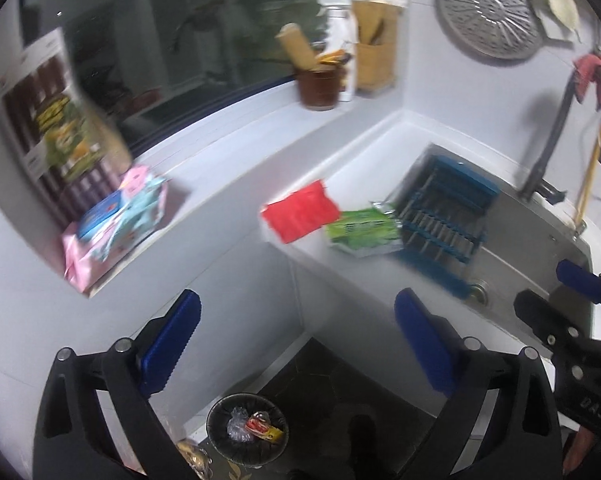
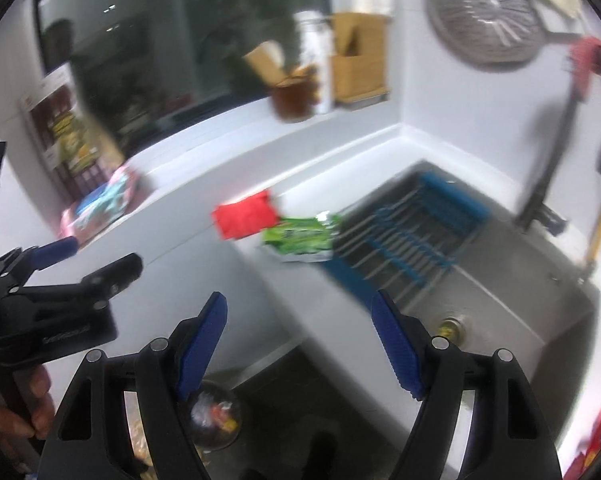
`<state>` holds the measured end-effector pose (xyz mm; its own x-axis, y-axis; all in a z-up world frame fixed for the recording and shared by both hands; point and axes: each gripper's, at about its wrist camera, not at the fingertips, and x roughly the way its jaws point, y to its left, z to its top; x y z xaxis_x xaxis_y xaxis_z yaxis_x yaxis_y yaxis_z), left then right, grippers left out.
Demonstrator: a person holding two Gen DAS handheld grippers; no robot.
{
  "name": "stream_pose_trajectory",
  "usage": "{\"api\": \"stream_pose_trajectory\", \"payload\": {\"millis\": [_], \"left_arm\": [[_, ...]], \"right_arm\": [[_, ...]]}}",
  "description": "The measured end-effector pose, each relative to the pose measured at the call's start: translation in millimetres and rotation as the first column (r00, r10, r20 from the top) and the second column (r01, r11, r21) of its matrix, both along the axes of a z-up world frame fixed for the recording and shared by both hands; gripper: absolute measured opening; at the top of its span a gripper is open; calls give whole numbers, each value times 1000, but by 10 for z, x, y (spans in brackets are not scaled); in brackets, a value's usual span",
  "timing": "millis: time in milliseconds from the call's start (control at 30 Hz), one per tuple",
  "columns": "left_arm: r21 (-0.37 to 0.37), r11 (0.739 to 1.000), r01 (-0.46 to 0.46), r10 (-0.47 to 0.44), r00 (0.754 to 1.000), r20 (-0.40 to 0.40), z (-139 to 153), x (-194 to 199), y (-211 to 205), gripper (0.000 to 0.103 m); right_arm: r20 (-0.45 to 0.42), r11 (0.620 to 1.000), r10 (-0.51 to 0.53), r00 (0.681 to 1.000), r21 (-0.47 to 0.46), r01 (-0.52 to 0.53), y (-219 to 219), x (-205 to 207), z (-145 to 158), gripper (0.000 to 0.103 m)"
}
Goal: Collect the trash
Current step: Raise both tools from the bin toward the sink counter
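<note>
A big dark window fills the back wall, with a white ledge under it. Next to the ledge is a white counter with a metal sink sunk into it, and a blue rack sits across the sink. A round metal lid hangs on the wall above. On the ledge stand a tall box with brown bottles pictured on it, a brown pot, a white spray bottle and a wooden block, and a pink and blue pack lies flat. The left gripper is held up over the floor with its blue fingers spread wide and nothing between them. The right gripper is also spread apart and holds nothing. The trash still on the counter is a red wrapper and a green wrapper, touching each other just beside the rack. Down on the dark floor is a small round black bin with a few wrappers inside
</note>
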<state>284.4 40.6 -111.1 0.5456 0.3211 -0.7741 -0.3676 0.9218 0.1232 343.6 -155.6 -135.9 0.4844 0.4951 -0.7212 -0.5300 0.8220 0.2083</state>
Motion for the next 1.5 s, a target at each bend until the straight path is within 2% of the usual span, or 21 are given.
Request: {"api": "stream_pose_trajectory", "payload": {"millis": [133,333,567,967,1500], "left_arm": [[19,999,30,-30,999,-12,33,108,-141,95],[20,1000,7,-7,1000,-18,63,226,-127,95],[23,1000,-2,2,1000,20,201,358,-145,95],[26,1000,-4,4,1000,3,168,621,-158,95],[51,999,19,-21,999,30,256,1088,-238,96]], "right_arm": [[-10,1000,-28,1000,9,28,-128,113,-49,72],[18,999,-43,999,-9,43,-248,201,-27,72],[58,996,-86,995,-12,87,-444,391,104,72],[50,994,-102,994,-30,104,-469,658,51,73],[82,985,-161,984,-43,165,-669,1190,122,73]]}}
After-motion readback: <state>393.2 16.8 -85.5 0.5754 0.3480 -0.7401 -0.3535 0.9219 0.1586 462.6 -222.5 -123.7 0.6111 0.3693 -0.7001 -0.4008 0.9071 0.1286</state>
